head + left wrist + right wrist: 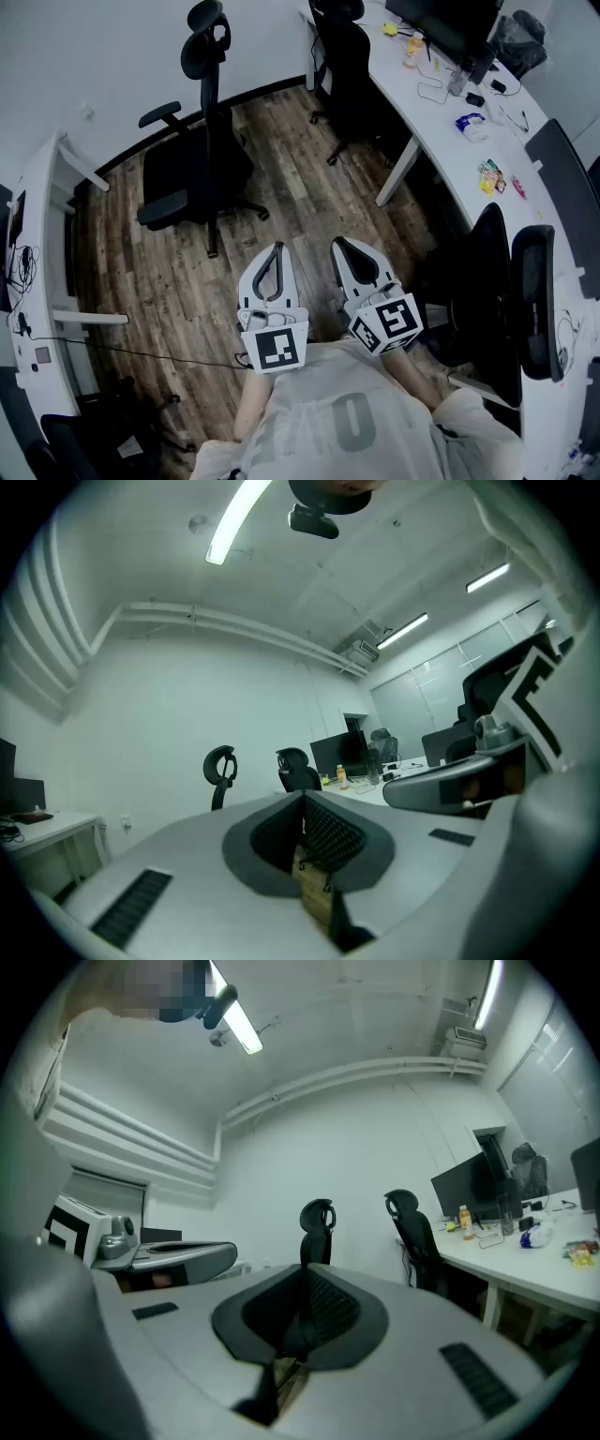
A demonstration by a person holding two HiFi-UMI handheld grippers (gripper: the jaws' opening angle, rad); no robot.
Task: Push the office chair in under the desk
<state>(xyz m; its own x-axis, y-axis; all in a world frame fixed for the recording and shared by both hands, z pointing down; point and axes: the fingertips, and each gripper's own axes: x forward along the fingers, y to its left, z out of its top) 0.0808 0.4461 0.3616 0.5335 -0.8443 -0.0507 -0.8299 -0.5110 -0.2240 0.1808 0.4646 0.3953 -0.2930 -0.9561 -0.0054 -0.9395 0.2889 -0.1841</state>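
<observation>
Your left tongs and right tongs are both closed on nothing, held level near your chest. Ahead, the office chair stands mid-floor, well apart from the desk along the floor's left edge, so all the pushing looks still to do.

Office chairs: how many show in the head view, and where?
3: a floor chair standing free, a far chair at the desk's end, a near chair at the person's right. Bottom-left clutter may hide another.
</observation>
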